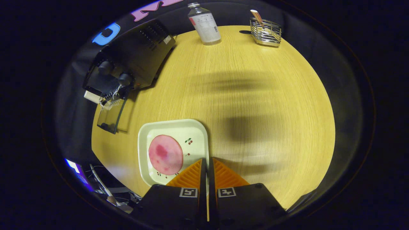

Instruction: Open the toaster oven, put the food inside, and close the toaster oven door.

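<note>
Fingers (pixel 207 164) nearly closed, empty, over plate (pixel 195 127) edge; round ham slice (pixel 165 154) flat; toaster oven (pixel 134 57) door down.

Camera rides the tongs (pixel 207 161), looking steeply down from high above the table (pixel 255 111).

Bench (pixel 262 105): pale yellow wood grain, rounded by the lens, with soft dark shadows across its middle.
Wall (pixel 319 35): black cloth behind the bench.
Below the bench's near left corner: cables (pixel 102 185) and a small lit screen (pixel 75 167).
Light: from above, dim surroundings.
</note>
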Available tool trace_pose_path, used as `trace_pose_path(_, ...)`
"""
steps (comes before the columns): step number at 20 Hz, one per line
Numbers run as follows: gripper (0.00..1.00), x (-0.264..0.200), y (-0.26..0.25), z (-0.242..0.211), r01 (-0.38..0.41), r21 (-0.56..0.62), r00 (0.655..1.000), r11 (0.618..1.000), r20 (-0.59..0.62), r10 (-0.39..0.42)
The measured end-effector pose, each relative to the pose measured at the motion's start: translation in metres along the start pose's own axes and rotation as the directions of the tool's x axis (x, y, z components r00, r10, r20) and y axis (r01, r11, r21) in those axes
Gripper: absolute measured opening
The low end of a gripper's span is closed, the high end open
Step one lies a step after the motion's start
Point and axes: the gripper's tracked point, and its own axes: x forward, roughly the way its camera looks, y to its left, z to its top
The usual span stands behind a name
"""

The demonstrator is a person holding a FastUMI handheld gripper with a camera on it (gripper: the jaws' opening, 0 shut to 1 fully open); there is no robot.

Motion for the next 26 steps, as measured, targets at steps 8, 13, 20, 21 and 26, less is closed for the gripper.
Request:
trace_pose_path(8,0.06,-0.011,0.008,0.009,-0.143,0.25,0.989,0.958,0.078,0.127)
trace_pose_path(13,0.06,-0.02,0.029,-0.001,-0.201,0.28,0.978,0.939,0.108,0.177)
trace_pose_path(20,0.06,-0.047,0.091,-0.014,-0.313,0.362,0.948,0.878,0.185,0.261)
trace_pose_path(21,0.06,-0.051,0.103,-0.013,-0.323,0.367,0.944,0.873,0.194,0.268)
trace_pose_path(26,0.06,-0.057,0.179,-0.016,-0.36,0.405,0.929,0.841,0.238,0.283)
